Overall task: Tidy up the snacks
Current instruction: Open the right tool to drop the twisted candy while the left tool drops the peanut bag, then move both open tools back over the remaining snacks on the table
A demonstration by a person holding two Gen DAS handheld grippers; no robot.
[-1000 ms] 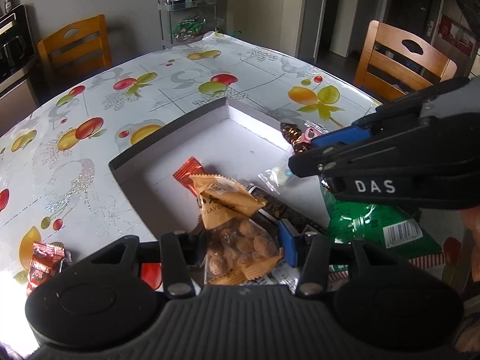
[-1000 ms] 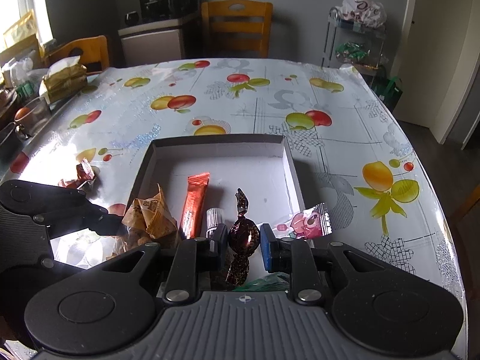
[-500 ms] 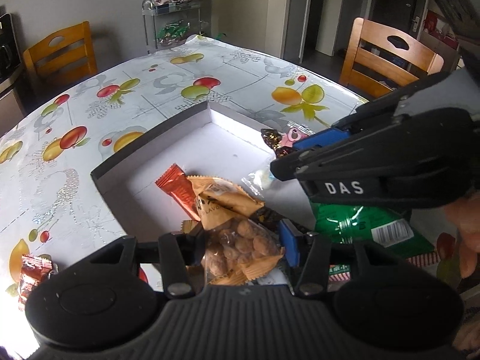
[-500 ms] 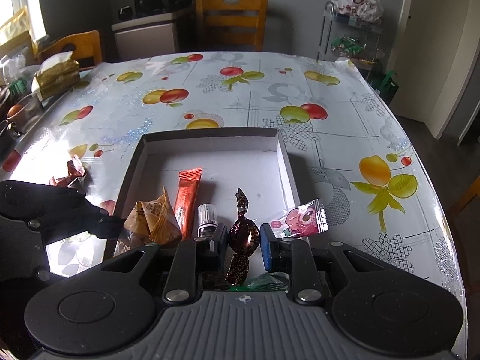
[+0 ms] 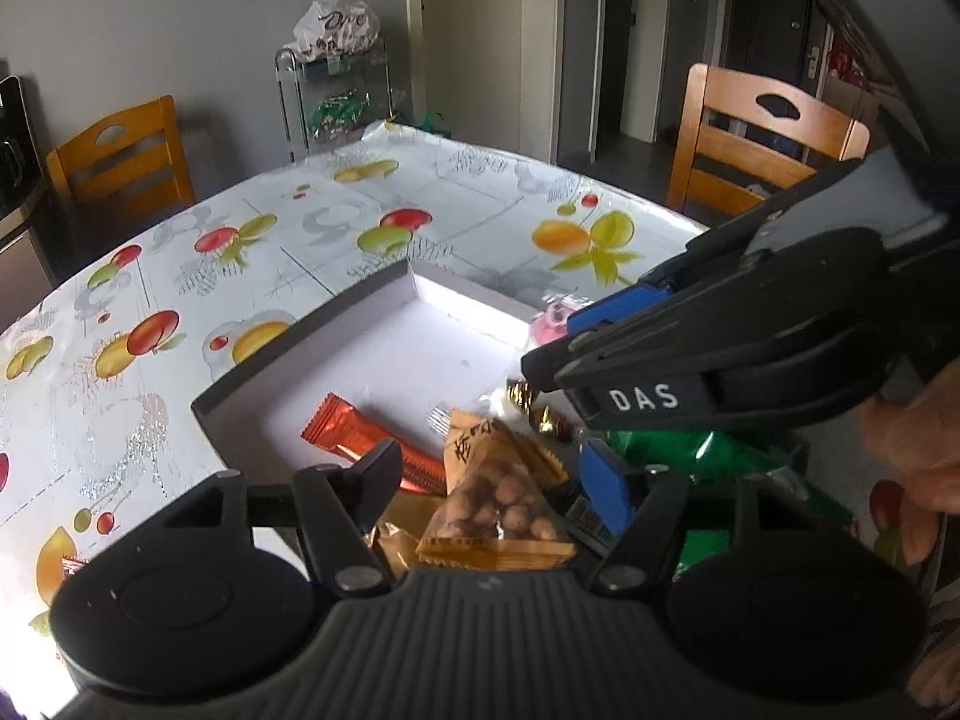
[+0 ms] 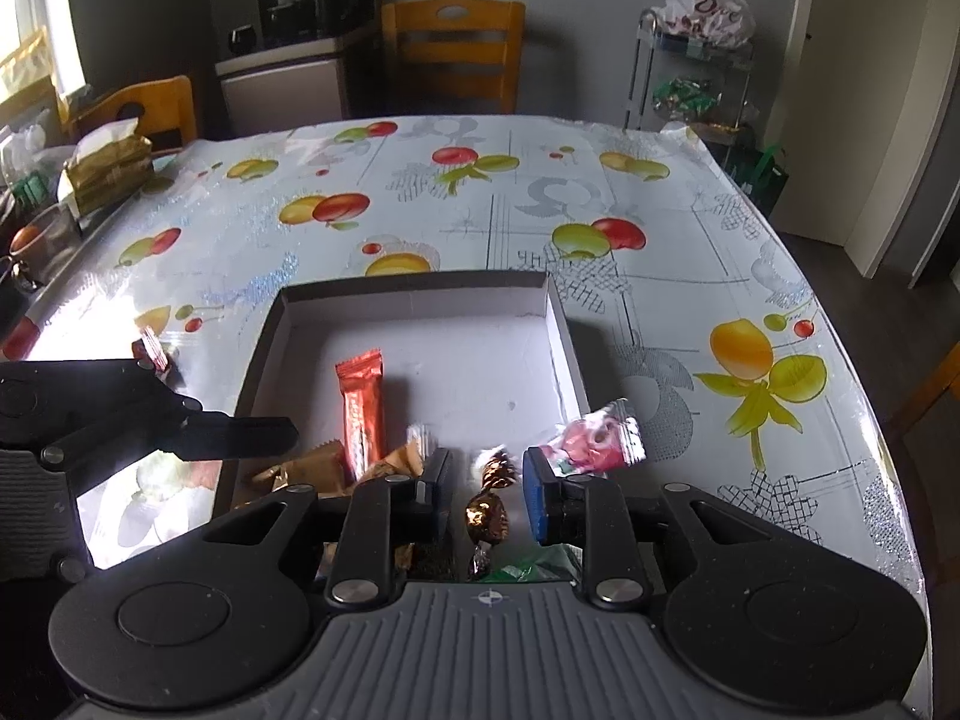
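Our left tongs (image 5: 486,480) are opening, their pads now clear of the orange nut packet (image 5: 498,504) lying between them at the near end of the shallow box (image 6: 414,300). Our right tongs (image 6: 486,495) are closed around a brown foil candy (image 6: 487,510), its long axis running along the fingers. The red bar (image 6: 362,411) lies lengthwise, pointing to the far wall. The box's far half is bare. A pink wrapper (image 6: 594,435) overhangs the right rim. The desk (image 6: 600,192) beyond lies open.
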